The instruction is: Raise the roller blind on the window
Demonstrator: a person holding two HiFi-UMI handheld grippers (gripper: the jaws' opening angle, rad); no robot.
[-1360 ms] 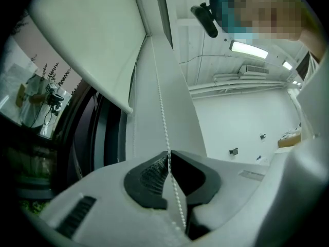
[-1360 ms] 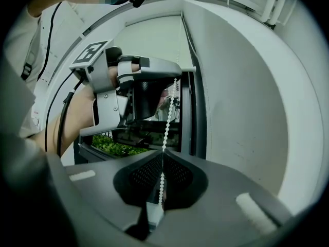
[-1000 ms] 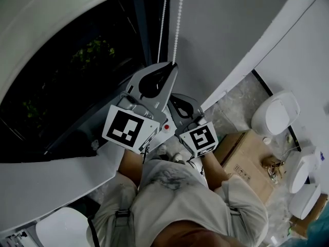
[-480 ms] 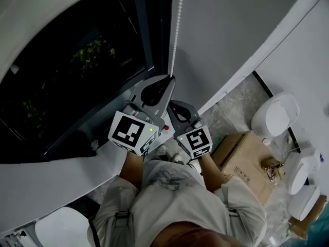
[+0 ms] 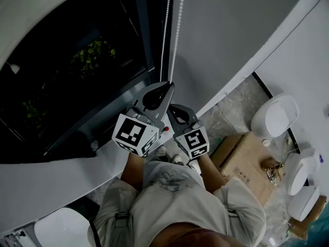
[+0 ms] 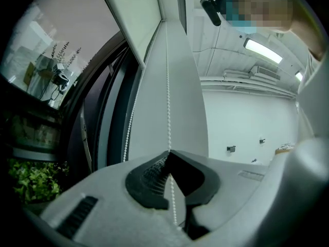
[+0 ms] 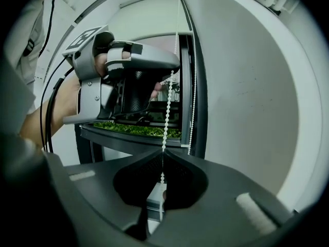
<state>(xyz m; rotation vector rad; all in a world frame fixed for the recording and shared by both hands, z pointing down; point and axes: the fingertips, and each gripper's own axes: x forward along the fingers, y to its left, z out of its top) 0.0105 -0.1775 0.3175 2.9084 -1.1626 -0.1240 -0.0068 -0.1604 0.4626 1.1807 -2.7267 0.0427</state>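
Blind chain (image 6: 167, 86): light, limp, slippery beads, best pinched between beads; left gripper (image 6: 168, 153) and right gripper (image 7: 163, 156) both clamped on it, seemingly one strand.

**Left gripper** (image 6: 168, 153): a light grey shell is shown, with dark ribbed pads (image 6: 149, 178) set inside the jaws. Its marker cube (image 5: 134, 134) is printed with black squares on white. A small red dot (image 5: 166, 128) is seen just right of this cube.

**Right gripper** (image 7: 163, 153): a grey shell of like shape, right of the cube, is fitted with a second marker cube (image 5: 193, 142).

**Clothing:** below the cube, a pale short-sleeved shirt (image 5: 175, 189) with a dark chest print is worn.

**Cables:** black cables (image 7: 47, 115) are seen behind the cube.
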